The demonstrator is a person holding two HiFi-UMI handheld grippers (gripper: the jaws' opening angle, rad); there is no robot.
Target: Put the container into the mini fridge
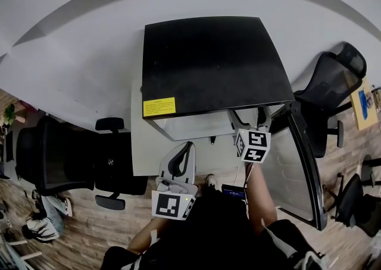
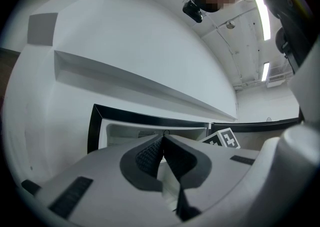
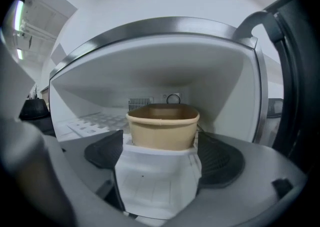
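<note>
The black-topped mini fridge (image 1: pixel 208 60) stands with its door (image 1: pixel 294 162) swung open to the right. My right gripper (image 1: pixel 250 125) reaches into the fridge opening. In the right gripper view a tan, lidless paper container (image 3: pixel 162 125) sits between the dark pads (image 3: pixel 220 158) of my right gripper (image 3: pixel 162 141), which is shut on its sides, with the white fridge interior (image 3: pixel 150 66) around it. I cannot tell whether the container rests on the fridge floor. My left gripper (image 1: pixel 188 146) hangs shut and empty in front of the fridge; in its own view the left gripper (image 2: pixel 164 140) points at the open compartment (image 2: pixel 135 131).
The fridge stands on a white stand (image 1: pixel 138 144) against a white wall. A black office chair (image 1: pixel 53 156) is at the left and another (image 1: pixel 330 90) at the right behind the open door. A wooden floor (image 1: pixel 89 227) lies below me.
</note>
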